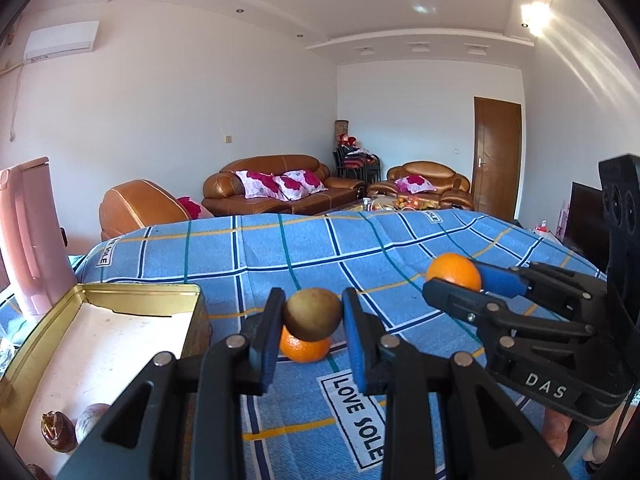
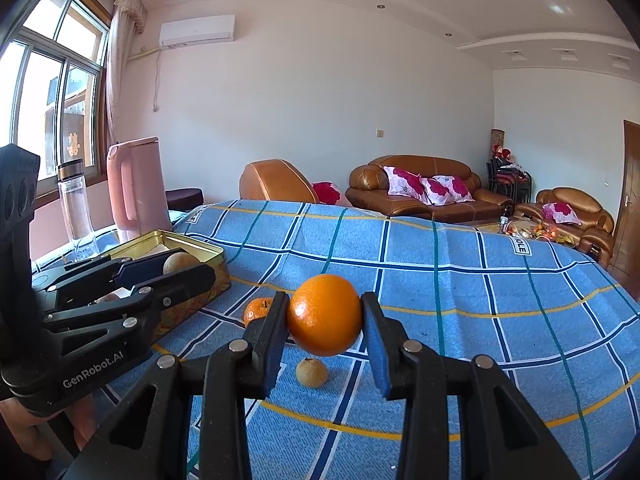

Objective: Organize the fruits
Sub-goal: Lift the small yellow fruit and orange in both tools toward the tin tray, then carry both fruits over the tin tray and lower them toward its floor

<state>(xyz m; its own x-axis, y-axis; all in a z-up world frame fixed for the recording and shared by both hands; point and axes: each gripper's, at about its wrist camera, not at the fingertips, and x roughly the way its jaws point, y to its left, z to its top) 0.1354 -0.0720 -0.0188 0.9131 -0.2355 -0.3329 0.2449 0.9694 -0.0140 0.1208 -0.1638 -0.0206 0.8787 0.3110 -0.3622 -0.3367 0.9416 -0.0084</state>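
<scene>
Hand-held gripper (image 1: 454,280) marked "DAS" clamps an orange (image 1: 454,272); cloth (image 1: 352,416) reads "LOVE SOLE".

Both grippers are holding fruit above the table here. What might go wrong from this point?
The left gripper pinches a round brown fruit only at its sides; it might slip onto the small orange below. The right gripper holds its orange likewise. Both grippers are close and may collide near the tin.

"LOVE SOLE" on blue cloth (image 1: 280,264); "GenRobot.AI" on left tongs (image 2: 182,270); seemingly "DAS" opposite.
</scene>
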